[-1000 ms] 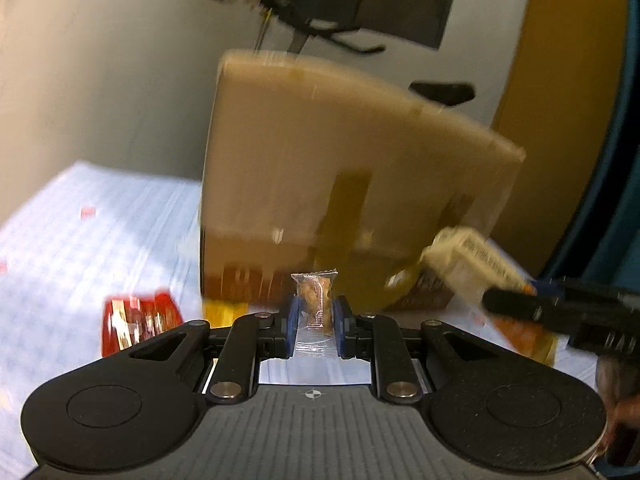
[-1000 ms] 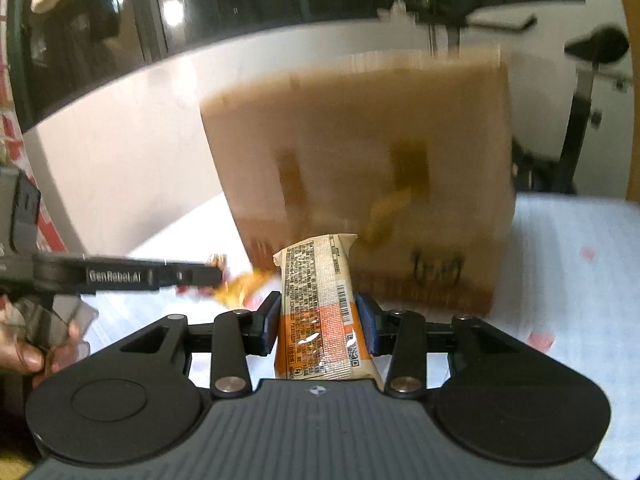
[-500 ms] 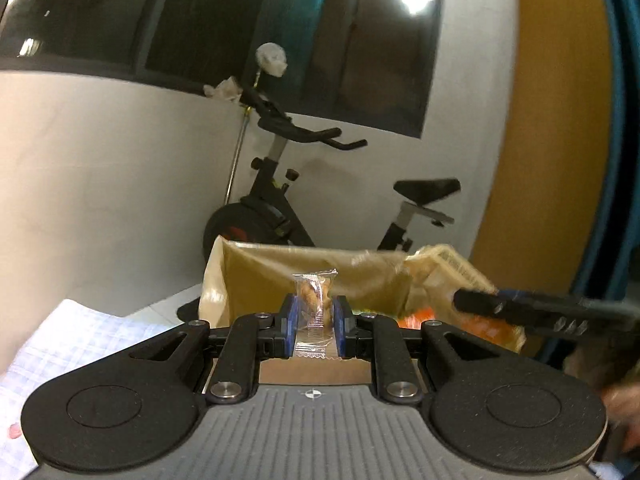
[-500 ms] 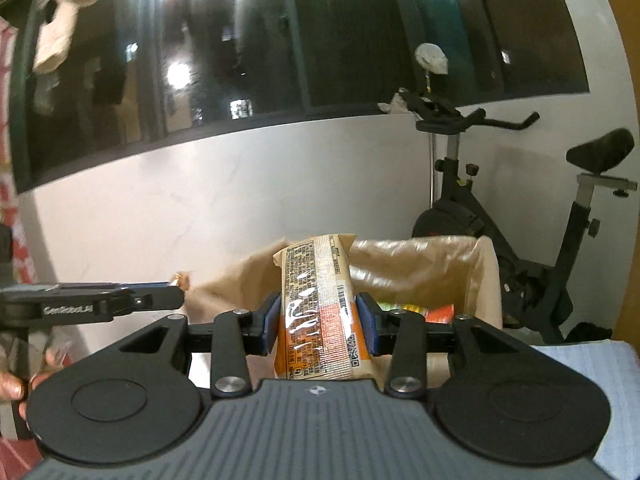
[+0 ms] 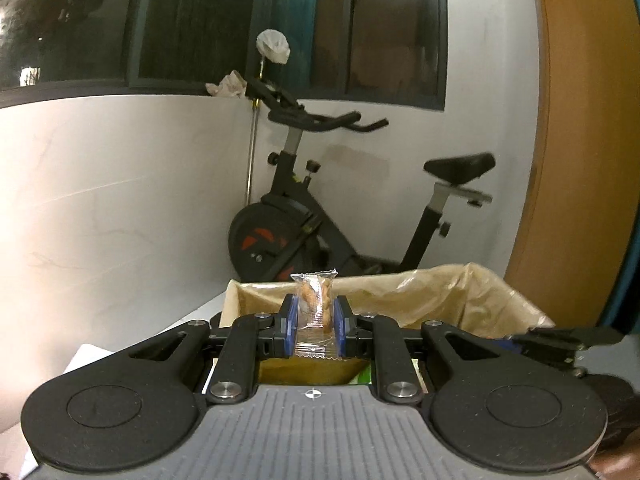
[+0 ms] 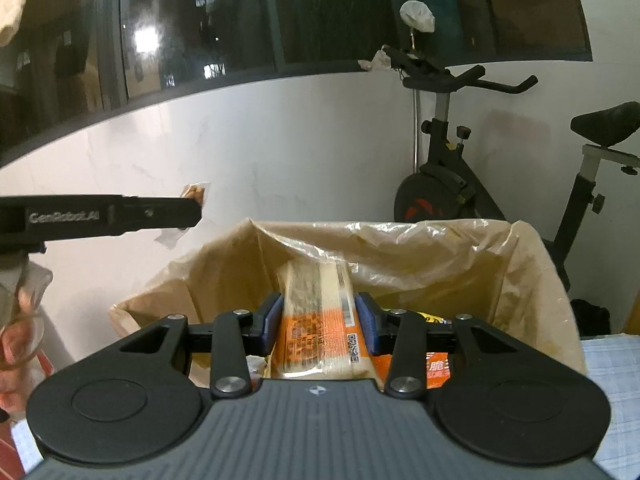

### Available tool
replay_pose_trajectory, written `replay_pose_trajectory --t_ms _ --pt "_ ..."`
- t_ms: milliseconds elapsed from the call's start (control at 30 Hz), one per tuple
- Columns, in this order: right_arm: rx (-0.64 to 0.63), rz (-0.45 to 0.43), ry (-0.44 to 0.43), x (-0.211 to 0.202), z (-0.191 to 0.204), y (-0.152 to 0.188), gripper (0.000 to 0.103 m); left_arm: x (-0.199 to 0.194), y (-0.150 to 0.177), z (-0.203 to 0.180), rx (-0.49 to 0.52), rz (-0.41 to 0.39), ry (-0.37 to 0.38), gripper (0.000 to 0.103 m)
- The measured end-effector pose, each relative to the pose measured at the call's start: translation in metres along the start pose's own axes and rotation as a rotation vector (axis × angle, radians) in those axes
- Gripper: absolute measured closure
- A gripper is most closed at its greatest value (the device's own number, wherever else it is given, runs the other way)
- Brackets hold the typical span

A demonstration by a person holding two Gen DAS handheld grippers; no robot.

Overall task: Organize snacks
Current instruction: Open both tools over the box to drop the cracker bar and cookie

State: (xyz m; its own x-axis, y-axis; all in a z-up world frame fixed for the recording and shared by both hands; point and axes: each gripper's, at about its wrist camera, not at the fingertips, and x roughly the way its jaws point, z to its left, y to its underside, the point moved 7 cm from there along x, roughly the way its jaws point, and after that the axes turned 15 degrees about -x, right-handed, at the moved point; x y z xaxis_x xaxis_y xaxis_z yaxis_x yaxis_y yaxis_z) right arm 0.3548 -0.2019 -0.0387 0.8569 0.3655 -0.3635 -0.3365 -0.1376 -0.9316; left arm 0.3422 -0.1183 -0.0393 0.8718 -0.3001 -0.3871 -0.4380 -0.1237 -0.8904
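My left gripper [image 5: 316, 320] is shut on a small clear packet of nuts [image 5: 314, 312], held upright above the near rim of a cardboard box [image 5: 440, 300] lined with a plastic bag. My right gripper [image 6: 318, 318] is shut on an orange and cream snack pack [image 6: 320, 320], which hangs over the open box [image 6: 532, 272]. Other snack packs [image 6: 436, 368] lie inside the box. In the right wrist view the left gripper [image 6: 192, 210] reaches in from the left with the nut packet [image 6: 194, 192], level with the box's left rim.
An exercise bike [image 5: 320, 208] stands behind the box against a white wall [image 5: 100, 200]. Dark windows [image 5: 200, 20] run above. A blue checked cloth [image 6: 612, 368] covers the table at right. A wooden panel [image 5: 580, 120] rises at far right.
Both grippers rose from in front of the box's side to above its open top, each carrying its snack. The inside of the box came into view.
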Motion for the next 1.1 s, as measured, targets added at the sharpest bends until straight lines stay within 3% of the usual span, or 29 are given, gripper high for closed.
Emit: replay_pose_trajectory --t_ms 133,200,233,300,400,600,933,1100 --pt "-0.011 0.000 0.023 0.002 0.000 0.002 0.060 0.006 0.001 0.010 0.014 0.013 -0.026 0.075" --pt "-0.009 -0.006 0.036 -0.001 0.000 0.001 0.057 0.003 0.001 0.014 0.005 0.010 -0.032 0.045" --pt "-0.006 -0.012 0.044 -0.003 -0.001 0.001 0.054 0.000 0.001 0.017 -0.001 0.005 -0.027 0.038" --pt "0.004 -0.031 0.062 -0.010 -0.004 0.000 0.038 -0.007 0.002 0.021 -0.015 -0.006 -0.013 0.028" --pt "0.010 -0.071 0.089 -0.022 -0.007 -0.002 0.021 -0.012 0.003 0.026 -0.018 0.004 -0.013 0.024" --pt "0.034 -0.117 0.136 -0.052 -0.009 0.001 0.001 -0.034 0.005 0.043 -0.026 -0.009 -0.012 0.018" --pt "0.084 -0.168 0.182 -0.087 0.006 0.007 0.000 -0.081 0.009 0.088 -0.116 -0.051 -0.005 0.016" --pt "0.120 -0.183 0.072 -0.093 0.024 0.010 0.000 -0.103 0.020 0.113 -0.123 -0.069 -0.026 0.016"
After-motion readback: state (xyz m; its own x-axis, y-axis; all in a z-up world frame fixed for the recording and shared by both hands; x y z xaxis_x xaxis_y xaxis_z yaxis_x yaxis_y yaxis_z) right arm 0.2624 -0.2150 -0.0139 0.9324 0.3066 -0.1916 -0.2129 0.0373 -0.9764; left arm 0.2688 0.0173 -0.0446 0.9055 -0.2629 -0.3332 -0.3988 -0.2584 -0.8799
